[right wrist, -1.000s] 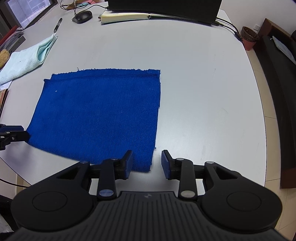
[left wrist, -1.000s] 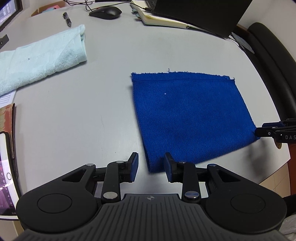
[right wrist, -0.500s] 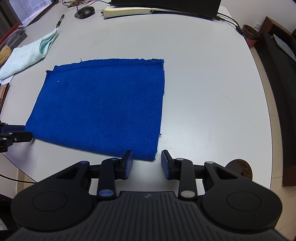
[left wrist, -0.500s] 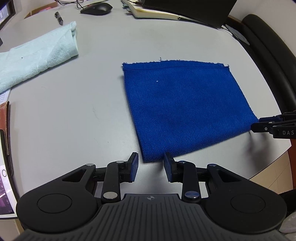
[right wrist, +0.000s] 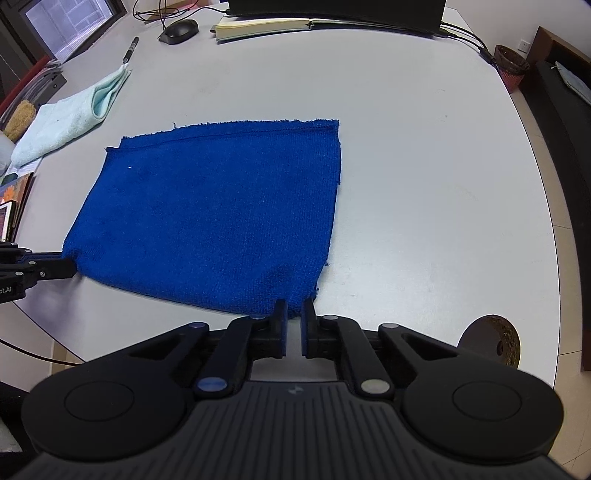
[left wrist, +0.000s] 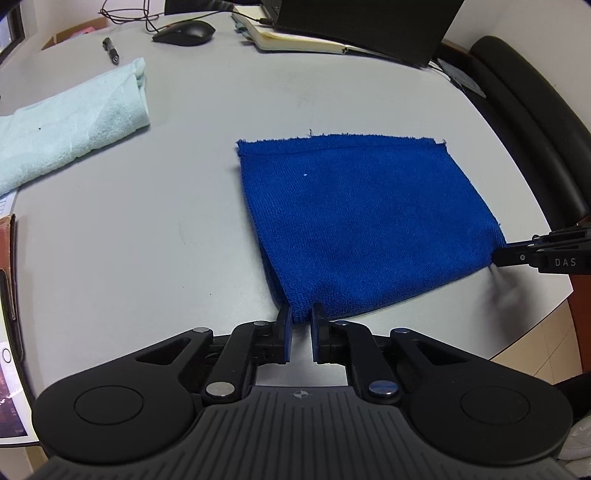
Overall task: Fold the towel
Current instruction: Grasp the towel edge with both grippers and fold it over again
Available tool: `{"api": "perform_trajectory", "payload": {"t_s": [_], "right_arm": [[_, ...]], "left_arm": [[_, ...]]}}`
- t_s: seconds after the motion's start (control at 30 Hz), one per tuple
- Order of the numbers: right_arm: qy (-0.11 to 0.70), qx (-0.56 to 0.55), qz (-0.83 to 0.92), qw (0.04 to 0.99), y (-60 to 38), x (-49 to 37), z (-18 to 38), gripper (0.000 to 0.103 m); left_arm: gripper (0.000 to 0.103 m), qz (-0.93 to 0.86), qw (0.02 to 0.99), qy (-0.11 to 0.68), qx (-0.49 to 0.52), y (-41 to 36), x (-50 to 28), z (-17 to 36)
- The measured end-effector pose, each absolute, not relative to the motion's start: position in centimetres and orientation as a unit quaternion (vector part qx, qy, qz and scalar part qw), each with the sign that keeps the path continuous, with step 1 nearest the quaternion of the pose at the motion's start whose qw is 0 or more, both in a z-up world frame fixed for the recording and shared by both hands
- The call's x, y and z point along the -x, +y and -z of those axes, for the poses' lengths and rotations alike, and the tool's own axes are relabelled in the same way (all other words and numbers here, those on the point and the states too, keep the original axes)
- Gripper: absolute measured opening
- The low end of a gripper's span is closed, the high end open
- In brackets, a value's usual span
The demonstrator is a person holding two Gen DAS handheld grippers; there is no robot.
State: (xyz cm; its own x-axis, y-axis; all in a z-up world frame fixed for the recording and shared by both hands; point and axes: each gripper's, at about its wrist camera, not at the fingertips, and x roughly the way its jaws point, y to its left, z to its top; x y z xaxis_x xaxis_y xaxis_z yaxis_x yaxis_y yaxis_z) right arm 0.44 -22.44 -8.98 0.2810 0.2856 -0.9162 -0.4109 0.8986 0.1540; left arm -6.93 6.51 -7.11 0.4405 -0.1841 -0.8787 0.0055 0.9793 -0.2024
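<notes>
A blue towel (left wrist: 362, 218) lies flat on the grey table (left wrist: 147, 229), its near edge by the table's front rim. My left gripper (left wrist: 301, 314) is shut on the towel's near left corner, which bunches up between the pads. My right gripper (right wrist: 293, 308) is shut on the towel's (right wrist: 218, 206) near right corner. The right gripper shows at the right edge of the left wrist view (left wrist: 517, 254), the left gripper at the left edge of the right wrist view (right wrist: 55, 267). Both corners are slightly lifted.
A folded light-blue towel (left wrist: 62, 125) lies at the far left. A mouse (left wrist: 184, 32), a pen (left wrist: 110, 50), an open notebook (left wrist: 295, 37) and a laptop stand at the back. A black chair (left wrist: 532, 110) is to the right. A small basket (right wrist: 511, 66) stands off the table.
Both grippers moved forward onto the towel's near corners and closed on them. The jaws stood wide open before; now they pinch the fabric.
</notes>
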Motion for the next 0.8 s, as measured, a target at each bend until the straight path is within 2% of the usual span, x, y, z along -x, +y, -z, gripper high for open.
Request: {"api": "perform_trajectory", "payload": {"t_s": [0.47,0.8], "right_arm": [[0.524,0.014,-0.215,0.824,-22.9,-1.7,4.9,0.006],[0.508,0.009,-0.203,0.837,-21.6,-4.8,4.1,0.006]], "left_arm": [[0.012,0.047,0.862,0.491,0.119,8.2,5.2,3.5],[0.012,0.021,0.867,0.486,0.110,8.3,1.7,2.6]]}}
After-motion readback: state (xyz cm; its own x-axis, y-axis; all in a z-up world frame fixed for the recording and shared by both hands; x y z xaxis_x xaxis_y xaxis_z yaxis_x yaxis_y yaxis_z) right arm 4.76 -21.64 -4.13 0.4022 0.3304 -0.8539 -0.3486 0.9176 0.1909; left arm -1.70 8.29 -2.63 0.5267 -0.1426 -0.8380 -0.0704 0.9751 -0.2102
